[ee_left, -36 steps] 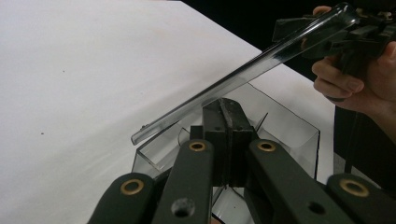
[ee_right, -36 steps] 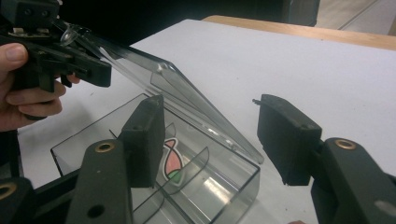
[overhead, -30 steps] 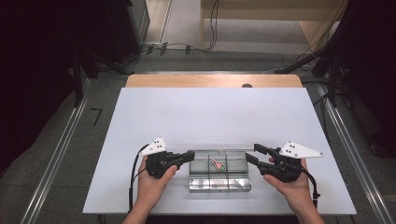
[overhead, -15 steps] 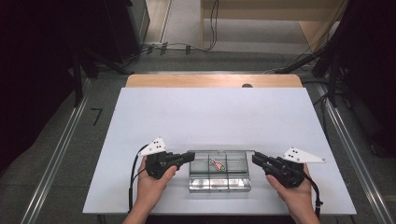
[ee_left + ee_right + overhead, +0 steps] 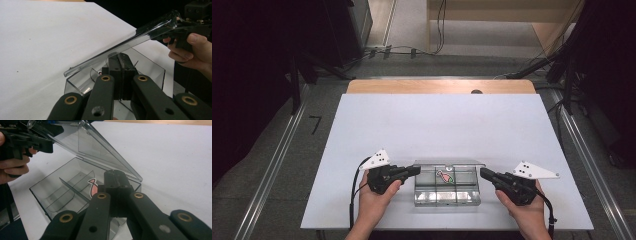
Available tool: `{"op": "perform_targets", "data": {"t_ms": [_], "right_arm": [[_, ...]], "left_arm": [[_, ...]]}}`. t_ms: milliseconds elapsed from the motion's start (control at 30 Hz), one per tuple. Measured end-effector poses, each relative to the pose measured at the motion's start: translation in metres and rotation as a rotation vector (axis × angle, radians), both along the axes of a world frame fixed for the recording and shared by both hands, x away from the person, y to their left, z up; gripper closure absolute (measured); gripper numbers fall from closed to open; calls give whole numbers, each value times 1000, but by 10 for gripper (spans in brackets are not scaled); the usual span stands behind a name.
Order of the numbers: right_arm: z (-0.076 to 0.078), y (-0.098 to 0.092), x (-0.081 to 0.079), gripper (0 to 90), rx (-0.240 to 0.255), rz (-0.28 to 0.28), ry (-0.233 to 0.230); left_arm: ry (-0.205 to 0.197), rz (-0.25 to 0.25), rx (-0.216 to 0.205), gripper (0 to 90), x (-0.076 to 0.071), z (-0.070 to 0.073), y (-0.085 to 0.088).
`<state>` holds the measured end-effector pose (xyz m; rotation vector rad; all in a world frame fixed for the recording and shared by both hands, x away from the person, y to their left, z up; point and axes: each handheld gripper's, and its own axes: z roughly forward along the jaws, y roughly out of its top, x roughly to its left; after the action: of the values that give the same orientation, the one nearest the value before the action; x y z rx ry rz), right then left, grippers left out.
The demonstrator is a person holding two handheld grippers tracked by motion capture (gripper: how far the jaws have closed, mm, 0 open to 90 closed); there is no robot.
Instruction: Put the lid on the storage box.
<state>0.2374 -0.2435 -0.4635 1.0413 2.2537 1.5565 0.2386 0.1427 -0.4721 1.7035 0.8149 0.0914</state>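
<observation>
Your black right gripper (image 5: 117, 180) hides part of the small red sticker (image 5: 93, 187) inside the clear plastic compartment box (image 5: 62, 192).

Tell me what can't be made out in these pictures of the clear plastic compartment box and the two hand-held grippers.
- Clear plastic compartment box, high view: its compartments' contents are too small and glary to tell.
- Small red sticker, right gripper view: partly hidden behind the right hand-held gripper; its design is unreadable.
- Left hand-held gripper, left gripper view: shut, but whether it pinches the box wall is hidden by its own jaws.
</observation>
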Motion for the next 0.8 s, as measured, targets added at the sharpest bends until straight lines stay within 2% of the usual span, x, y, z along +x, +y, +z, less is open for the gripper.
{"op": "perform_targets", "data": {"t_ms": [400,600,800], "right_arm": [[-4,4,-3,881,-4,18,-3],[-5,-1,-6,881,-4,18,-6],[-8,1,-13,881,-14,45,-8]], "left_arm": [[-5,-3,4,898,-8,-1,-2],[8,-6,7,898,-15,-6,-3],[17,-14,15,898,-22,-9,-5]]}}
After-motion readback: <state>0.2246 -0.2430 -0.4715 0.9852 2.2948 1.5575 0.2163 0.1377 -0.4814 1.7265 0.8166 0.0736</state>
